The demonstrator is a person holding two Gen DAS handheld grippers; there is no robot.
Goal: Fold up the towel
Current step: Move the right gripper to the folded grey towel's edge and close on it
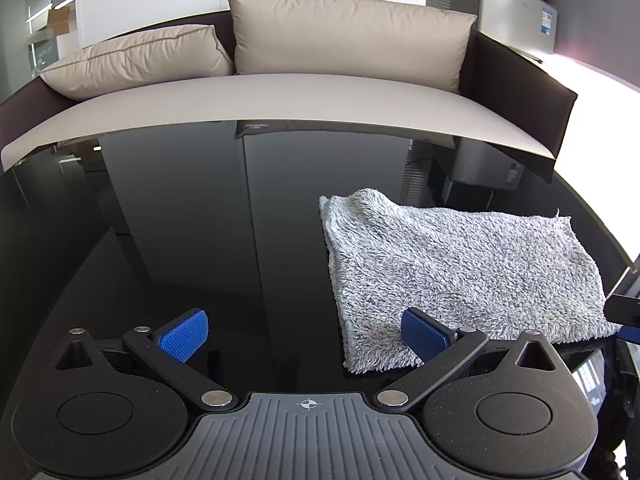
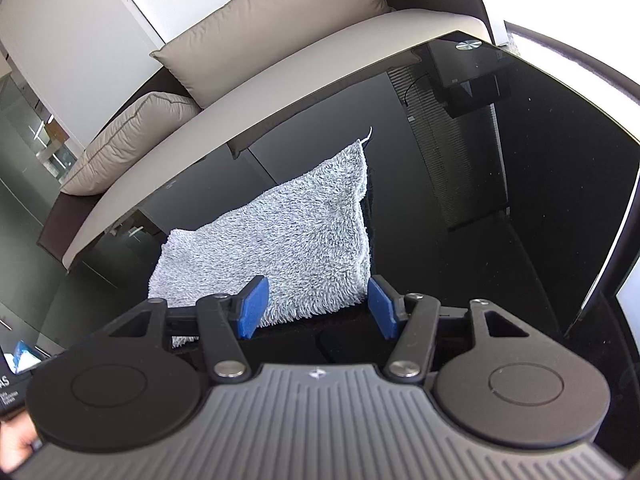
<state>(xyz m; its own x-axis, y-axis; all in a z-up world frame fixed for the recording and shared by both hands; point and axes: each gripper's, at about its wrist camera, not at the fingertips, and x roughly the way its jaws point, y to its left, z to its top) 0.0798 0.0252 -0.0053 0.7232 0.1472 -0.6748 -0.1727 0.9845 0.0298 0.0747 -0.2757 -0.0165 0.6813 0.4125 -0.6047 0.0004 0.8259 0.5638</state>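
Two black grippers with blue pads over a glossy black table (image 1: 200, 220), fluffy grey folded towel (image 1: 452, 264) lying flat, left gripper (image 1: 306, 334) jaws wide apart beside its corner, right gripper (image 2: 316, 306) jaws apart, gripping nothing, towel's near edge just beyond them

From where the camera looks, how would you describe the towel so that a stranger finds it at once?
Start at the beige sofa and come forward onto the glossy black table. The towel lies flat there, folded into a rough rectangle. It is the only soft thing on the table: shaggy and pale grey.
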